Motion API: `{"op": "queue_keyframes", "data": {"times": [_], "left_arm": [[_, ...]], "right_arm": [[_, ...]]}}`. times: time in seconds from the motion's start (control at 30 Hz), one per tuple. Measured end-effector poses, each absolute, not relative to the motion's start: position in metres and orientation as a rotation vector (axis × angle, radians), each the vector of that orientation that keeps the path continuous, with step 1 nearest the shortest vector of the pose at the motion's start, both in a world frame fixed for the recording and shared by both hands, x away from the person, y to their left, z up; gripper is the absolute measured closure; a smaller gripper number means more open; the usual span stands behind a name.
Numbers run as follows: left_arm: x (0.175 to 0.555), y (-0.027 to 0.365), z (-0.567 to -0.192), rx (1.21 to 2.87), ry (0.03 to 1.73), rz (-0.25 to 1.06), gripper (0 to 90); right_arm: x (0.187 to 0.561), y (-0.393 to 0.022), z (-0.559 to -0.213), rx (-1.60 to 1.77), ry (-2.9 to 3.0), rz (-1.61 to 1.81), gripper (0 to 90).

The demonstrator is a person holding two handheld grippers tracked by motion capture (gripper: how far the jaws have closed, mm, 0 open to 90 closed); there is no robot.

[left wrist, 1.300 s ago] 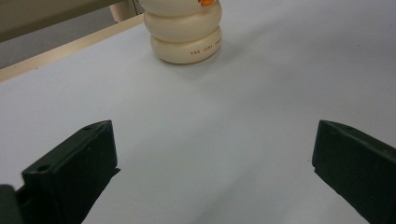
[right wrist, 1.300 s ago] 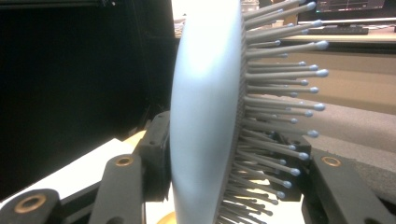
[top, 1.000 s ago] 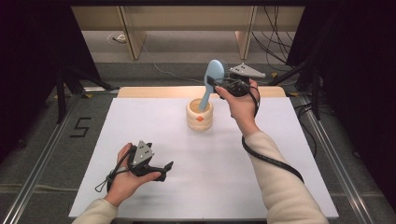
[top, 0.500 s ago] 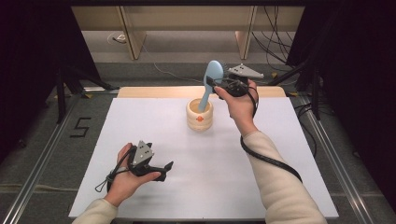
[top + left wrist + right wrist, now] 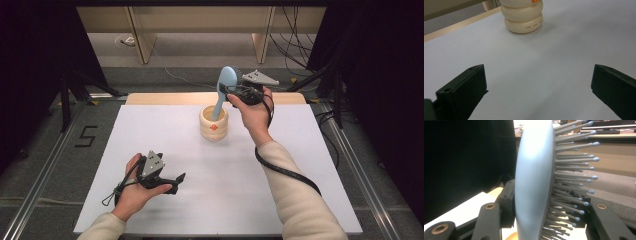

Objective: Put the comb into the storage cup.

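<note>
A light-blue hairbrush point(image 5: 222, 92) stands handle-down in a cream holder point(image 5: 213, 123) at the far middle of the white counter point(image 5: 300, 165). Its long axis runs nearly upright, leaning a little so that the oval head is up and slightly to the right of the handle in the high view. The bristles point(image 5: 571, 180) point toward the right tool point(image 5: 235, 91), away from the smooth back point(image 5: 534, 175).

The right tool is clamped on the brush head, one jaw against the smooth back and the other among the bristles, with the hand point(image 5: 255, 112) just behind the holder's right side.

The holder is shaped like stacked rings with an orange mark on its front. A line of small orange lettering point(image 5: 533, 25) runs round its bottom ring, too small to read.

The left tool point(image 5: 170, 181) lies low over the near left of the counter, well apart from the holder, its jaws spread wide with nothing between them.
</note>
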State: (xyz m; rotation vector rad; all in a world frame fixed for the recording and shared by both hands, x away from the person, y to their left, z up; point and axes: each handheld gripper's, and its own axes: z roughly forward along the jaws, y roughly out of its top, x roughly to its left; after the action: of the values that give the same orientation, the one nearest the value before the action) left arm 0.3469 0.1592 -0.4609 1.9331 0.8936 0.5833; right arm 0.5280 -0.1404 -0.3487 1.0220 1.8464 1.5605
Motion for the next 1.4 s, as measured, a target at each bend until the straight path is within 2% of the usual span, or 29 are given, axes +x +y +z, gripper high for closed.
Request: {"op": "queue_keyframes", "data": {"times": [1.4], "left_arm": [[0.348, 0.159, -0.461, 1.934, 0.892, 0.581, 0.0]], "right_arm": [[0.537, -0.136, -0.367, 1.078, 1.854, 1.529, 49.8]]}}
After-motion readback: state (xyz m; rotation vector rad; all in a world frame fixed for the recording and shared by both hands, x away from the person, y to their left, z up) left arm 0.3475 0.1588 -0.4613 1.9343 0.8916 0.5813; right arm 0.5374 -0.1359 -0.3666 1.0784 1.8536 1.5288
